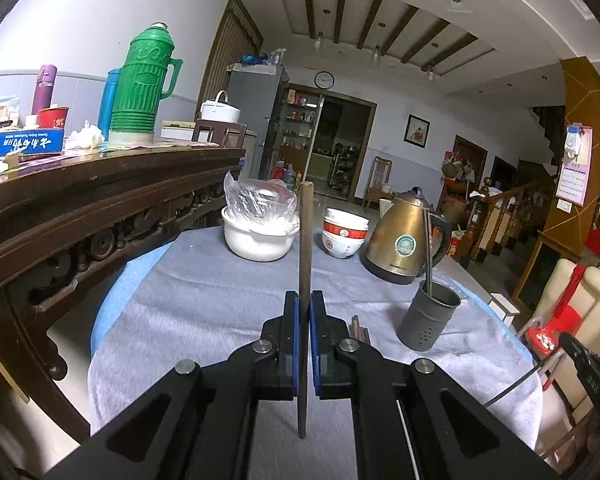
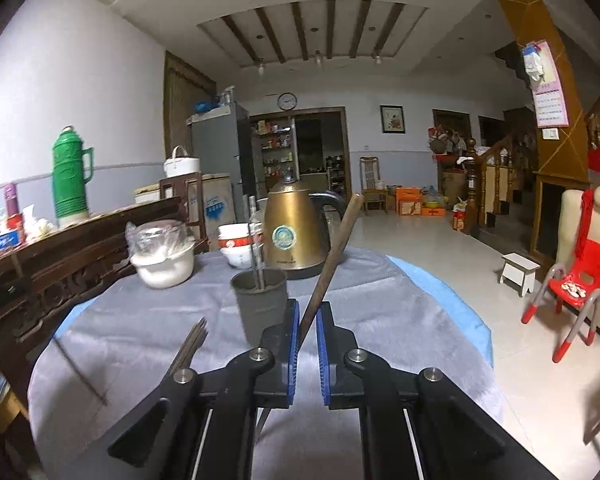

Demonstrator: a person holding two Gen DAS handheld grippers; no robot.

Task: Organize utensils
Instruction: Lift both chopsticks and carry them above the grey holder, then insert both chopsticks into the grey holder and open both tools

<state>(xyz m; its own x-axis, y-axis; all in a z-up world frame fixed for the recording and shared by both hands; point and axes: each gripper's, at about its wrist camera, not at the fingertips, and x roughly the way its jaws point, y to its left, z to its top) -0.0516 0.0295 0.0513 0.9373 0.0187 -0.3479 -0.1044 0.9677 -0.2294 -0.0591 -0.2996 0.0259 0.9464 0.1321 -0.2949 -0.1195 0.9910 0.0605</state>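
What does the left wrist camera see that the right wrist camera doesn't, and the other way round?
Only the left wrist view: the left gripper clamped on an upright chopstick, and a blue flask behind the green thermos.
Only the right wrist view: the right gripper holding a tilted chopstick, and orange boxes on the floor.
Both: the thermos, the gold kettle, the stacked bowls and the grey cup on the grey cloth.

Both wrist views low over the table, facing the kettle [image 1: 404, 236] [image 2: 296, 232], left view seemingly left of it, right nearer, shared holder [image 1: 428, 316] [image 2: 260, 304]
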